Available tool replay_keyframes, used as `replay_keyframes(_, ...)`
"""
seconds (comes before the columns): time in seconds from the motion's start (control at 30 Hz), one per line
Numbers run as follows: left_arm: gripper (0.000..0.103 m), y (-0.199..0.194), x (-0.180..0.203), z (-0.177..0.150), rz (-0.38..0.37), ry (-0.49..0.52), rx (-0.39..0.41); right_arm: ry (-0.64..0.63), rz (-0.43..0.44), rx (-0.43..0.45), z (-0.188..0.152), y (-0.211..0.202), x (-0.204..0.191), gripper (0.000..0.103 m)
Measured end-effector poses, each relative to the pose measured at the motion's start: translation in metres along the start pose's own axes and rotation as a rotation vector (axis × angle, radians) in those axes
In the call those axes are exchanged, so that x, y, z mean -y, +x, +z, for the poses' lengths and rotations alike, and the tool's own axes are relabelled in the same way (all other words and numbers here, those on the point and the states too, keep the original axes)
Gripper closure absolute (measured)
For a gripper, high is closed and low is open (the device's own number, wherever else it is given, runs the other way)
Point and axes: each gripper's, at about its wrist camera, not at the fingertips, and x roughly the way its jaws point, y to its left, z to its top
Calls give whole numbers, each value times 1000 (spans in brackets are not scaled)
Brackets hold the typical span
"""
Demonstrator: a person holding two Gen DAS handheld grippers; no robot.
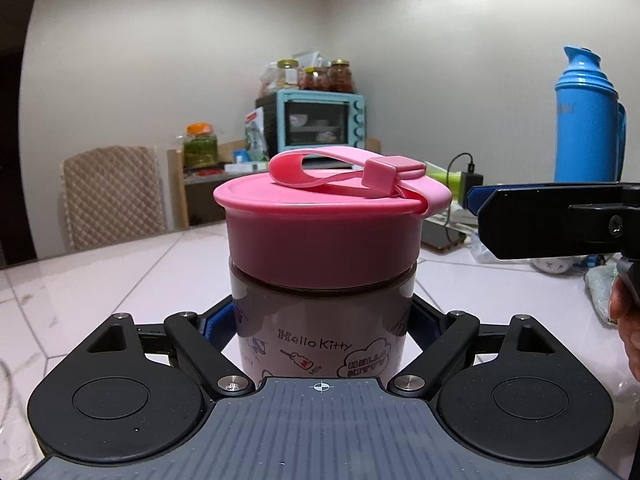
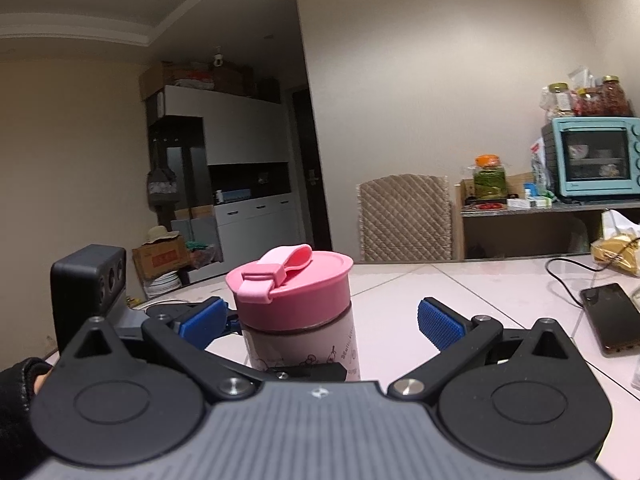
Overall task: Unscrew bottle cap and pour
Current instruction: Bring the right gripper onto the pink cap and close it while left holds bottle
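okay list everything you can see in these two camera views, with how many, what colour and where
bottle: one, pale pink printed body, between the left gripper's pads
cap: one, pink with strap, on the bottle
table: one, white tiled
toaster oven: one, turquoise, back shelf
jars: several, on the oven
thermos: one, blue, far right
chair: one, beige quilted
phone: one, dark, on the table
left gripper: black, shut on the bottle
right gripper: black, blue pads, open beside the cap

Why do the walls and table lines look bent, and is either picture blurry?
Left wrist view: fisheye lens bows the table seams and darkens the corners; the pink cap is sharp, with soft glare on the wall. Right wrist view: same curving, dimmer and warmer, slightly soft all over; the phone screen reflects light.
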Motion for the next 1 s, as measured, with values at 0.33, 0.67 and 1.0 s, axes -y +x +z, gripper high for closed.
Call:
replay_keyframes(0.33,13,-11,-16,-5,14,-12,-8,-21,37,-16,0,14,-22,0)
replay_keyframes(0.67,13,-11,-26,-11,-2,-23,-8,-61,53,-38,2,32,-42,0)
replay_keyframes(1.0,13,-13,-35,-17,-10,-27,4,-91,49,-67,-1,46,-52,0)
